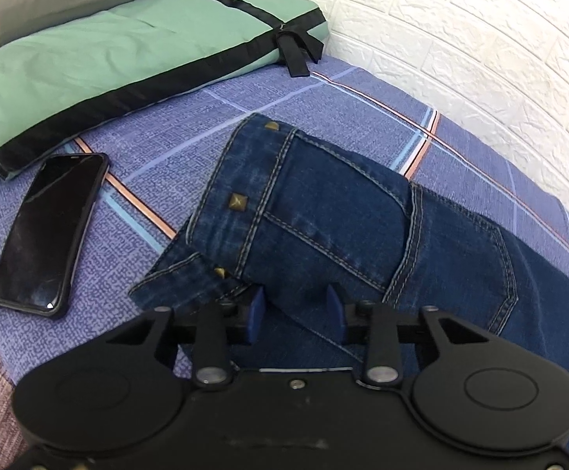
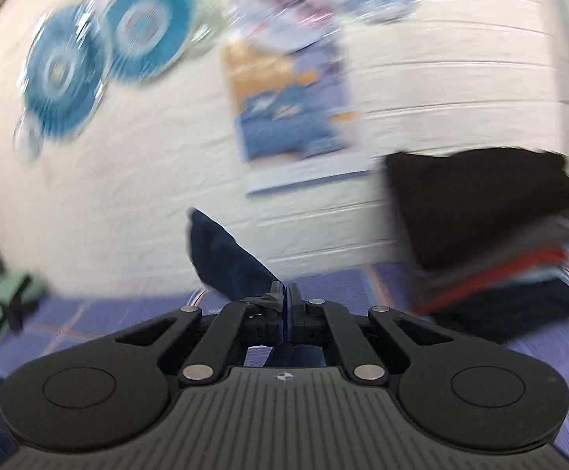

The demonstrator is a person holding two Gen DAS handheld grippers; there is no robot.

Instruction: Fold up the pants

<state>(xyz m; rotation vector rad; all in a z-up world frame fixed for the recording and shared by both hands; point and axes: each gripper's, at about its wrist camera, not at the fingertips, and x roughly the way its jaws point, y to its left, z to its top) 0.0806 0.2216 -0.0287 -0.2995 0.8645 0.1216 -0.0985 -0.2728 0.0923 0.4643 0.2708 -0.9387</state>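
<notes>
Right, left wrist view first: my left gripper (image 1: 295,315) sits low at the near edge of the jeans (image 1: 323,227), blue fingers (image 1: 259,305) standing apart w/ a hump of denim between them. Can't tell if the pads actually press the cloth, so I'd call it partly closed around the fabric, not a sure grip. The jeans lie on the blue plaid bedsheet (image 1: 159,149), waistband w/ brass studs (image 1: 237,198) toward the phone (image 1: 47,231), back pocket toward the white brick wall (image 1: 460,39). Phone is near the waistband but apart from it. Green pillow (image 1: 108,58) is further back, clear of the jeans.

Right wrist view: v. blurred. My right gripper (image 2: 286,299) is clenched on a piece of dark blue denim (image 2: 225,258), which sticks up and left out of the jaws against the wall. A stack of folded clothes (image 2: 488,235) sits to the right on the sheet; wall decor and a poster (image 2: 288,109) are behind. Which part of the pants I'm holding here I can't tell, prob. a leg end.

Risks, as I judge them:
- Left side isn't firmly pinned, so the right pull could drag the whole waist end along instead of making a fold.
- Thin bite on the right; a fast swing could slip the denim out mid-fold.
- Dragged waistband could shove the phone.
- Swinging wide right could knock the stack over.
</notes>
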